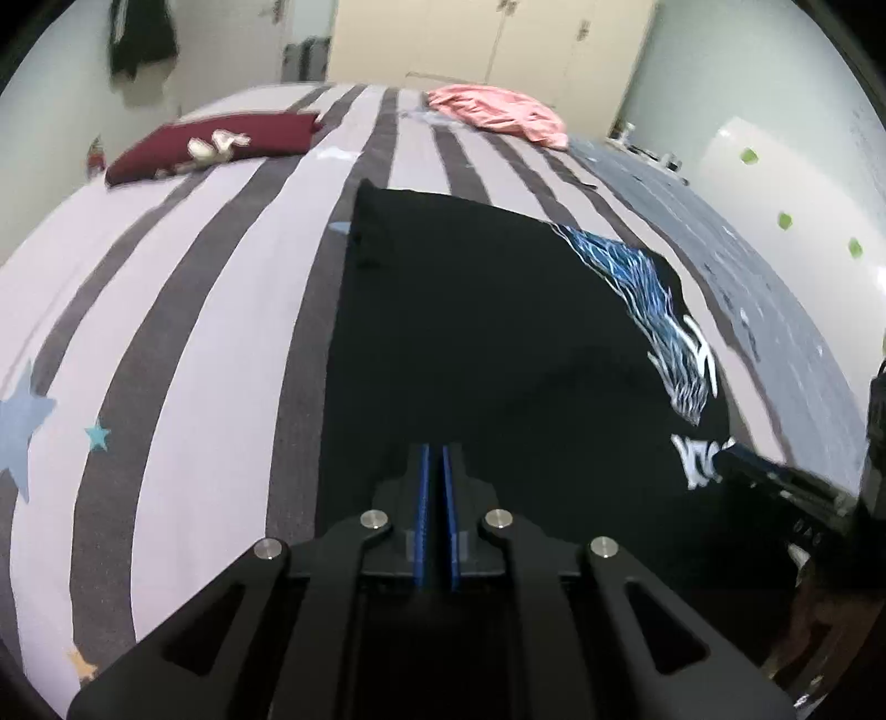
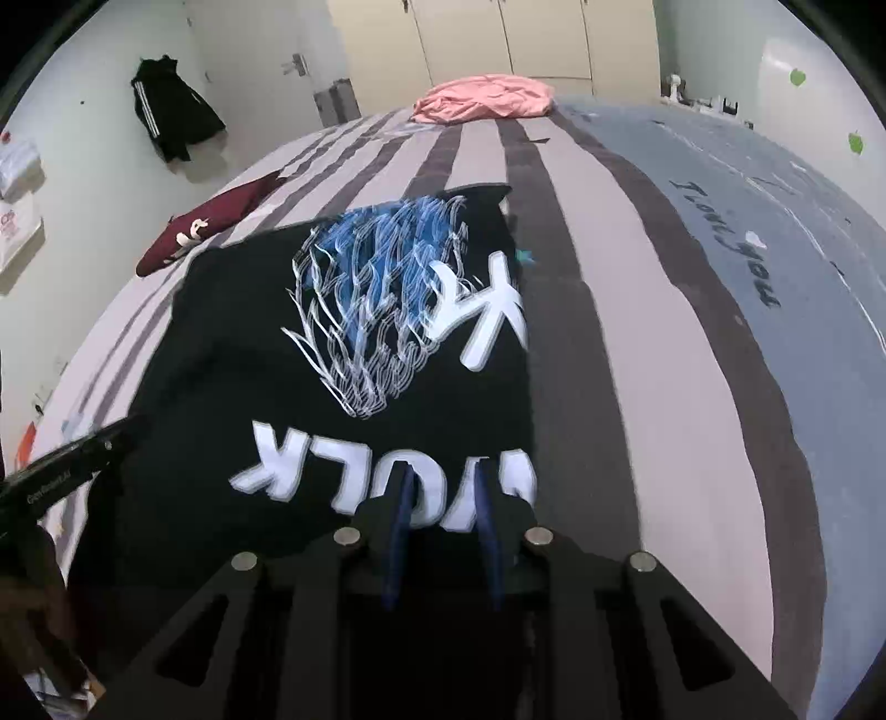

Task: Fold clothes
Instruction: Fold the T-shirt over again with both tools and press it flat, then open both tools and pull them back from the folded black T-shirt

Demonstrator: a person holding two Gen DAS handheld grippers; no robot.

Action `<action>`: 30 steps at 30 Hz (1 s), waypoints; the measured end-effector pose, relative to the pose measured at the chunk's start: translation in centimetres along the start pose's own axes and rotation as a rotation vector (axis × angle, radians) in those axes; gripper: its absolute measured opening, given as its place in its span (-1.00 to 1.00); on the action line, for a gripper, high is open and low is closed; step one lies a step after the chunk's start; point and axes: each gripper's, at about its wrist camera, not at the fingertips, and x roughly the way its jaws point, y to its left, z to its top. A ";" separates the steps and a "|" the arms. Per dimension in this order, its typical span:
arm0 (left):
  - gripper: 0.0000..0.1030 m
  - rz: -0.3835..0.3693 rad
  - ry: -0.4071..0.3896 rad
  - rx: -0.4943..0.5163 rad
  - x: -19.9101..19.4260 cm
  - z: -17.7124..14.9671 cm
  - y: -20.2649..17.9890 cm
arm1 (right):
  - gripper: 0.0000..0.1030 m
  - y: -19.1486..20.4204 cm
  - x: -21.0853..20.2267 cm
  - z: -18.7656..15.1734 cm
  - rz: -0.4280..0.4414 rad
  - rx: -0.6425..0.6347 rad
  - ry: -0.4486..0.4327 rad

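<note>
The left gripper is pinched tight on the near edge of the black shirt. The right gripper has its pads a little apart, and it seems to hold the same edge, though the cloth hides the tips. The shirt lies on the bed, stretching long away from both grippers. The bed cover has grey and pale stripes with stars. A dark red cloth and a pink cloth lie further back, near cream cupboards. The shirt has blue-and-white scribbles and big white letters.
</note>
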 end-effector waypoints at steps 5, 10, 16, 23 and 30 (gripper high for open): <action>-0.91 0.034 -0.040 -0.041 -2.2 0.3 0.6 | -0.62 0.2 -1.7 0.9 0.011 0.008 -0.028; -0.91 0.102 0.027 -0.062 -1.7 -2.5 2.5 | -0.59 -0.5 -2.0 -0.6 0.014 0.008 -0.005; -0.91 0.071 -0.054 -0.049 -5.6 -2.7 1.2 | -0.59 -0.3 -4.4 -0.8 0.029 -0.003 -0.057; -0.91 -0.009 -0.077 0.010 -7.3 -4.0 -3.1 | -0.59 1.8 -6.6 -2.6 0.095 -0.072 -0.069; -0.91 0.031 -0.014 0.027 -4.5 -7.4 -3.7 | -0.60 2.1 -4.1 -5.5 0.083 -0.082 0.012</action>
